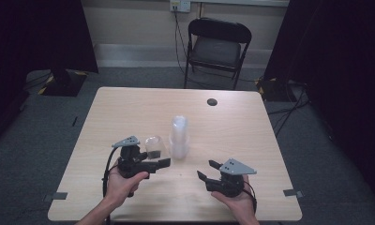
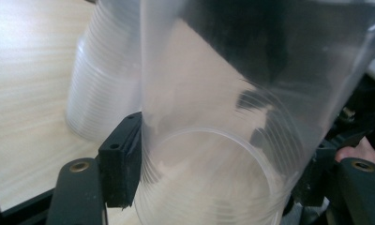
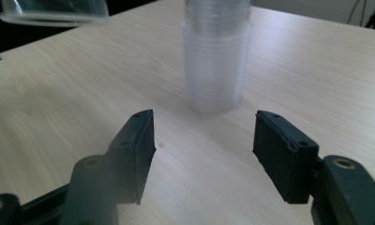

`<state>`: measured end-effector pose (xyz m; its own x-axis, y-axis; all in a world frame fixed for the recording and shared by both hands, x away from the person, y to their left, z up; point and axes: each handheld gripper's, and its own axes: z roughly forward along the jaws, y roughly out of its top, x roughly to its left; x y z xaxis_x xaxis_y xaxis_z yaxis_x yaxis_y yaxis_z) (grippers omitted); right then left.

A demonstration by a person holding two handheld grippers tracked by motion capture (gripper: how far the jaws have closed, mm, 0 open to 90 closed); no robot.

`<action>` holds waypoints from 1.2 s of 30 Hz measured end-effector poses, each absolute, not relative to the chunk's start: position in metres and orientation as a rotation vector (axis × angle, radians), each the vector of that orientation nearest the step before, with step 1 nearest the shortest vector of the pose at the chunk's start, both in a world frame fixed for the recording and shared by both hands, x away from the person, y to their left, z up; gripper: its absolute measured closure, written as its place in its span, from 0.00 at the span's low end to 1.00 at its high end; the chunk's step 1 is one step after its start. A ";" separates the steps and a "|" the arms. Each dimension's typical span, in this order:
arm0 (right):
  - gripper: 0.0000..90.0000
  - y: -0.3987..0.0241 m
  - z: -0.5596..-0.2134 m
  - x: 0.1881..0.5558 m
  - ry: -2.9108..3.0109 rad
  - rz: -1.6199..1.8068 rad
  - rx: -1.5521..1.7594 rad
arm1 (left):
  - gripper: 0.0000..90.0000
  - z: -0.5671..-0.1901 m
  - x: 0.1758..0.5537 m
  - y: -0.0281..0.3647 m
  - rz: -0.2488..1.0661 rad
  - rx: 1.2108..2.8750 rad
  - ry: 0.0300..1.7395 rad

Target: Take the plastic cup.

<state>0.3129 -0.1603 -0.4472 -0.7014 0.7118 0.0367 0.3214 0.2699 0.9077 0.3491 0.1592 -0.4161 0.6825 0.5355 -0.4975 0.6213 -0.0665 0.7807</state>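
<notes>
A stack of clear plastic cups (image 1: 180,136) stands upright near the middle of the table; it also rises in the left gripper view (image 2: 103,79) and the right gripper view (image 3: 217,61). A single clear cup (image 1: 156,147) sits just left of the stack, between the jaws of my left gripper (image 1: 161,159). Up close, this cup (image 2: 223,117) is pinched between the black pads (image 2: 124,159), so the left gripper (image 2: 223,168) is shut on it. My right gripper (image 1: 208,169) stands open and holds nothing, short of the stack, its fingertips (image 3: 138,150) spread wide around bare table (image 3: 204,150). The single cup's rim (image 3: 54,14) shows at top left.
The light wooden table (image 1: 129,112) has a round cable hole (image 1: 212,101) at the far right. A black folding chair (image 1: 217,47) stands beyond the far edge. Dark curtains hang on both sides. A hand (image 2: 359,150) shows behind the held cup.
</notes>
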 end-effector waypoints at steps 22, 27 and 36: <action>0.69 -0.110 -0.452 0.301 2.240 1.526 0.698 | 0.37 -0.431 0.346 0.156 -0.328 1.621 1.083; 0.72 -0.106 -0.452 0.300 2.223 1.540 0.681 | 0.37 -0.435 0.347 0.154 -0.375 1.603 1.112; 0.74 -0.107 -0.450 0.300 2.180 1.576 0.658 | 0.37 -0.438 0.347 0.148 -0.437 1.587 1.140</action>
<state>0.3000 -0.1069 -0.4500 -0.8225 0.5683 -0.0248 0.1547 0.2655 0.9516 0.3473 0.1479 -0.4385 0.4729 0.4419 -0.7623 0.8382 0.0412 0.5438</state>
